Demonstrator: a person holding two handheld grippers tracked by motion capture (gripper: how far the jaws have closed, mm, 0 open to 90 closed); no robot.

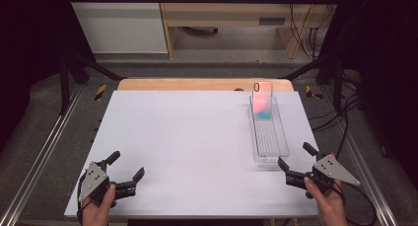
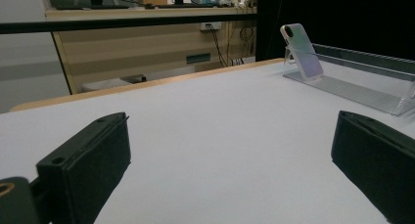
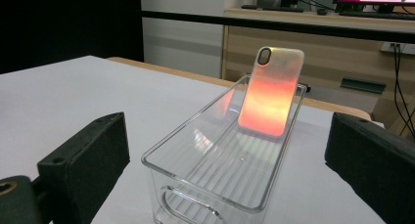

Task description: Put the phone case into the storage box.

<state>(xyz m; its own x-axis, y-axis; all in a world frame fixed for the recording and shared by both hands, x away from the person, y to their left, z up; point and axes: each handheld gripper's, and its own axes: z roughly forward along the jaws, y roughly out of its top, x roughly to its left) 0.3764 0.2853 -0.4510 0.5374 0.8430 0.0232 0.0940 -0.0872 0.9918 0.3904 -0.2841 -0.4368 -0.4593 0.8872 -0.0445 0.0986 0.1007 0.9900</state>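
A clear plastic bin [image 1: 284, 148] [image 3: 161, 158] [image 2: 386, 104] lies on the white table top [image 1: 187, 137] at the right. An iridescent phone case [image 1: 262, 100] [image 3: 271, 92] [image 2: 302, 50] leans upright against the bin's far end, glowing pink and orange. My right gripper [image 1: 296, 161] [image 3: 230, 170] is open just in front of the bin's near end, pointing at it, with nothing between its jaws. My left gripper [image 1: 127, 167] [image 2: 235, 170] is open near the table's front left corner, over bare table.
A wooden strip [image 1: 204, 84] runs along the table's far edge. Metal rails [image 1: 44, 142] flank the table on both sides. Beyond stand a wooden desk [image 1: 231, 18] and cables [image 1: 305, 28]. The wide middle of the white top lies between the two grippers.
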